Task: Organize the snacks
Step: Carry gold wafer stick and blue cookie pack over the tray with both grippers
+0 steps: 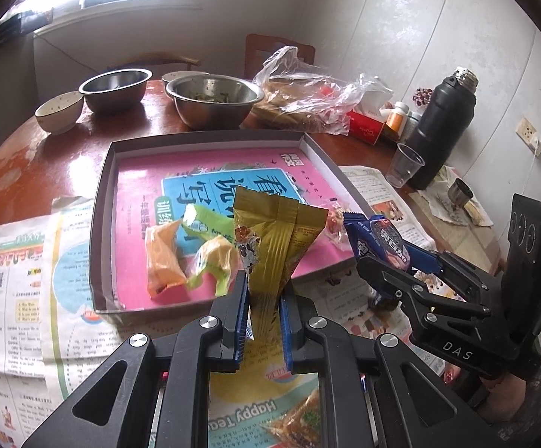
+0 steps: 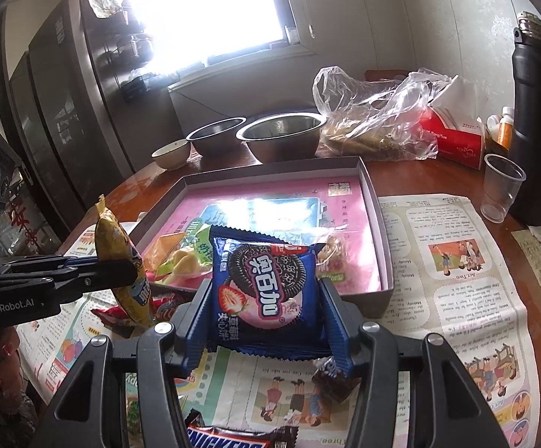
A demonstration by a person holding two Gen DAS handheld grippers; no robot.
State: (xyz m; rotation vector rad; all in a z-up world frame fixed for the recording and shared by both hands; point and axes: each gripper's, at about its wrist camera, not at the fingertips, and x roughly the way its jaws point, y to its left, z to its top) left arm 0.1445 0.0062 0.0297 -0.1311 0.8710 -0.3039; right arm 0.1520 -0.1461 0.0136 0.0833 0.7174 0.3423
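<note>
Between right tool (image 2: 266,321) pads: Oreo packet (image 2: 266,283)

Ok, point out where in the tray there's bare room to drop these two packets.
The tray is bare across its far half, up to the wall facing the steel bowls, and along its right side. The near left corner is crowded with small wrapped snacks. The gold packet and the blue cookie packet fit best toward the far right.

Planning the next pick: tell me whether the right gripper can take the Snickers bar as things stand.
Probably not yet. The right gripper is shut on the blue Oreo pack, which fills its fingers; the Snickers bar lies uncovered on the newspaper just below it.
</note>
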